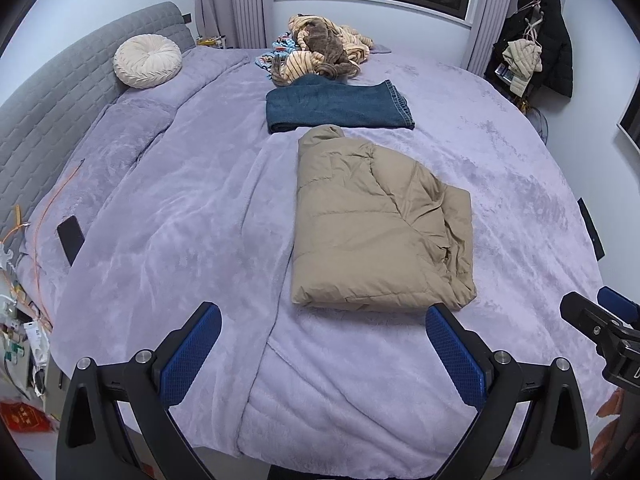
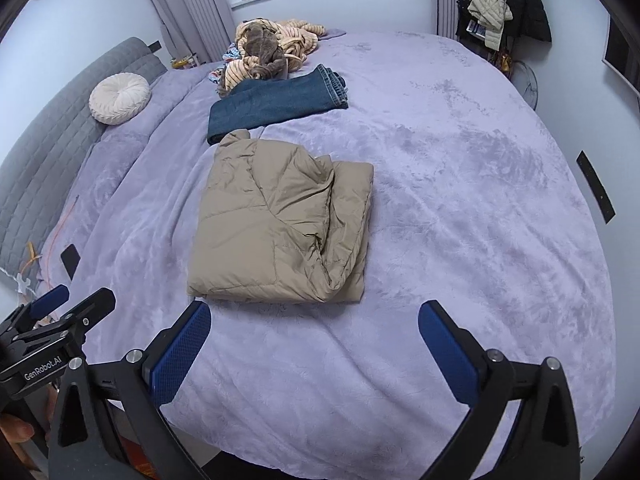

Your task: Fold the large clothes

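Left wrist view: a tan puffer jacket (image 1: 376, 220), folded into a thick rectangle, lies on a lilac plush blanket (image 1: 180, 208) covering a bed, just beyond the tips of the left gripper (image 1: 323, 330). That gripper's blue-padded fingers (image 1: 188, 356) stand wide apart with nothing between them; the jacket's near hem sits past the right-hand fingertip, not touching it. The gripper tilts steeply down toward the bed from above its near edge.

In the right wrist view the same jacket (image 2: 280, 224) lies ahead and slightly left of the right gripper (image 2: 314, 320), whose jaws are spread to their widest and hold nothing; the jacket's near left corner is just beyond the left fingertip. This gripper also angles down over the blanket. Part of a hand (image 2: 16, 432) grips the other tool at lower left.

Beyond the jacket, touching its collar end, lies a folded pair of dark blue jeans (image 1: 340, 106). Farther back sits a loose heap of striped and brown clothes (image 1: 324, 50). A round cream cushion (image 1: 147, 61) leans against the grey quilted headboard (image 1: 52, 108), and a dark phone (image 1: 71, 236) rests on the blanket near the bed's left edge. Coats hang on a rack (image 1: 536, 40) in the far right corner.
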Available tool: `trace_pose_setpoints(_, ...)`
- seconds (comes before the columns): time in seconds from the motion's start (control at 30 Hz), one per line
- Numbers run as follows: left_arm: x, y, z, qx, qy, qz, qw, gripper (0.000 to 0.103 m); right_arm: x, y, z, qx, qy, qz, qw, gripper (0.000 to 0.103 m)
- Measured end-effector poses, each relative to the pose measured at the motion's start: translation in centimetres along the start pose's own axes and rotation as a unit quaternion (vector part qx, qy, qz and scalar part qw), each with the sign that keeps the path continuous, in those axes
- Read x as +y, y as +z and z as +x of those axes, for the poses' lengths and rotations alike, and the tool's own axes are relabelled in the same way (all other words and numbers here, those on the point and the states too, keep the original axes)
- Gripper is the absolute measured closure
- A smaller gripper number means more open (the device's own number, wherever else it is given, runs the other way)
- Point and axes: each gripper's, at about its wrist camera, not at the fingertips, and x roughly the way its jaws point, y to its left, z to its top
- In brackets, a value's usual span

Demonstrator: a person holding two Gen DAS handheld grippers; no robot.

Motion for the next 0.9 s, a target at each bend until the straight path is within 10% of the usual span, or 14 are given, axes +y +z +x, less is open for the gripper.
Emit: trace_pose_setpoints(0.9, 3.3, 3.2, -2.6, -0.021, 0.002, 0.021, 0.9996, 0.0, 4.0, 2.0, -3.1, -0.045, -0.039, 0.02, 0.998, 0.0)
